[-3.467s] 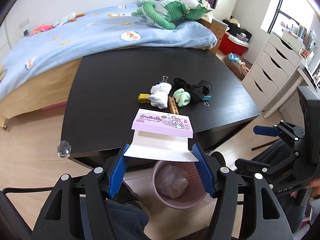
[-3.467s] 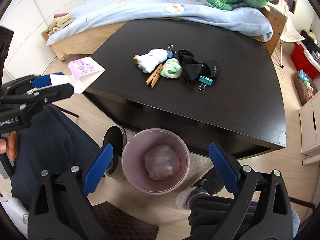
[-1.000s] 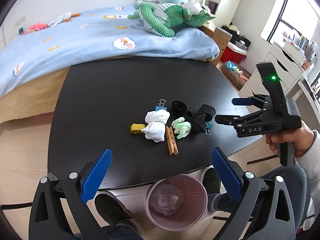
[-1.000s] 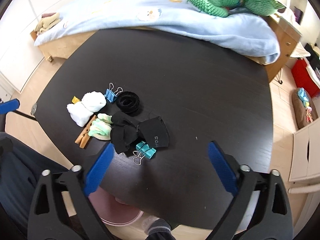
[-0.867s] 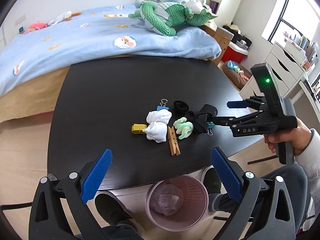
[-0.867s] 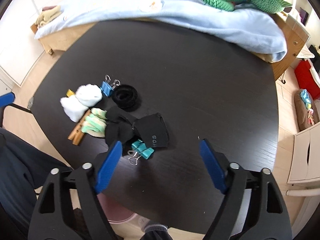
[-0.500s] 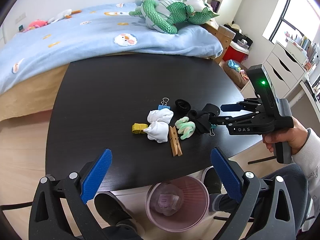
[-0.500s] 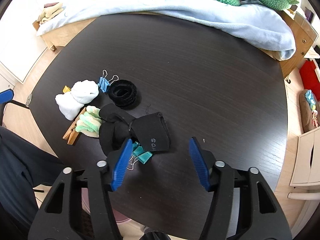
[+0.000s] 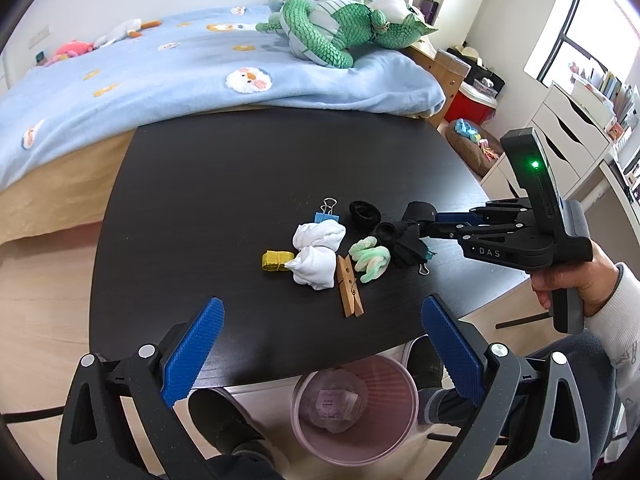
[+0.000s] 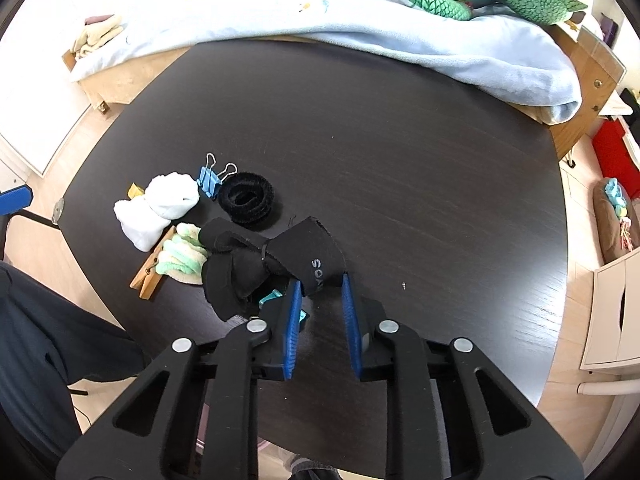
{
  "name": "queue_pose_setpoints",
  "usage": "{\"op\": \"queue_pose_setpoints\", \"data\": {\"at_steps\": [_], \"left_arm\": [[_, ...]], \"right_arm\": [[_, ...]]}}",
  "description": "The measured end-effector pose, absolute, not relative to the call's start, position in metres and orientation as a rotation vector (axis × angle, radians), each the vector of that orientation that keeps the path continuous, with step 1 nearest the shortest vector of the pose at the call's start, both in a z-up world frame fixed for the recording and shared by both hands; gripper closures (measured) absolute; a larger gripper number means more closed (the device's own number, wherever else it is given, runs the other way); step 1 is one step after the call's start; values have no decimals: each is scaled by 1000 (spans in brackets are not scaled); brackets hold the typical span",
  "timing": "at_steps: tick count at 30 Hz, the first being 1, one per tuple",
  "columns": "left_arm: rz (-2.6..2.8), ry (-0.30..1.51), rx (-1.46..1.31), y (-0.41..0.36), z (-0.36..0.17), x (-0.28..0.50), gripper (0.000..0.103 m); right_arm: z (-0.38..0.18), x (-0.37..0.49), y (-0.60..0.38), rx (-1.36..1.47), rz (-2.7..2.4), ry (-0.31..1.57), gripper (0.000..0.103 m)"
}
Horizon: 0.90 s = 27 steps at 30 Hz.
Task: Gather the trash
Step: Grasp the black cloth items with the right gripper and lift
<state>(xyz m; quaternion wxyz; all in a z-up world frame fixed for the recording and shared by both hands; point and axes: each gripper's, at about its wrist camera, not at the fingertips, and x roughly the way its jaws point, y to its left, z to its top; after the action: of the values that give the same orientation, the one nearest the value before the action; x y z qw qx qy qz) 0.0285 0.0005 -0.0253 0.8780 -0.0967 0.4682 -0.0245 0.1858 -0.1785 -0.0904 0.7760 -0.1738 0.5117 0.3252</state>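
Since the earlier frames, the right tool (image 10: 319,280) has come down from above the pink bin to the pile on the table (image 10: 400,140), and its wide-spread jaws have narrowed. They are closing now around the near edge of the black fabric bundle (image 10: 276,264) in the lower middle of the right wrist view; the blue pads flank the fabric, but it is hard to tell whether they press it yet. In the left wrist view the same tool reaches in from the right of the frame toward the bundle's right side. To my eye the next piece of trash is being picked up, so the grasp is under way and not yet secured.

Meanwhile the left tool (image 9: 320,352) hangs open and empty at the bottom of its frame, the purple card it carried earlier gone from it.

Below the table edge, at the bottom centre of the left wrist view, stands the pink bin (image 9: 304,384). Inside lies crumpled clear plastic (image 9: 336,404) with a small purple-printed card on top.
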Motion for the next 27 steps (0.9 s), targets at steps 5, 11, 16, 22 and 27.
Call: {"op": "queue_pose_setpoints", "data": {"at_steps": [5, 11, 16, 22, 27], "left_arm": [[-54, 975, -197, -1, -24, 31, 8], [-56, 979, -192, -3, -24, 35, 8], [-59, 986, -181, -4, -24, 39, 8], [-74, 1006, -148, -7, -26, 51, 8], [-98, 1050, -130, -5, -32, 72, 8]], "right_arm": [[-81, 186, -182, -350, 687, 1093, 101], [-75, 186, -187, -313, 677, 1083, 101], [-63, 184, -189, -284, 675, 1063, 101], [-51, 180, -189, -268, 674, 1047, 101], [-47, 180, -191, -259, 671, 1046, 101]]}}
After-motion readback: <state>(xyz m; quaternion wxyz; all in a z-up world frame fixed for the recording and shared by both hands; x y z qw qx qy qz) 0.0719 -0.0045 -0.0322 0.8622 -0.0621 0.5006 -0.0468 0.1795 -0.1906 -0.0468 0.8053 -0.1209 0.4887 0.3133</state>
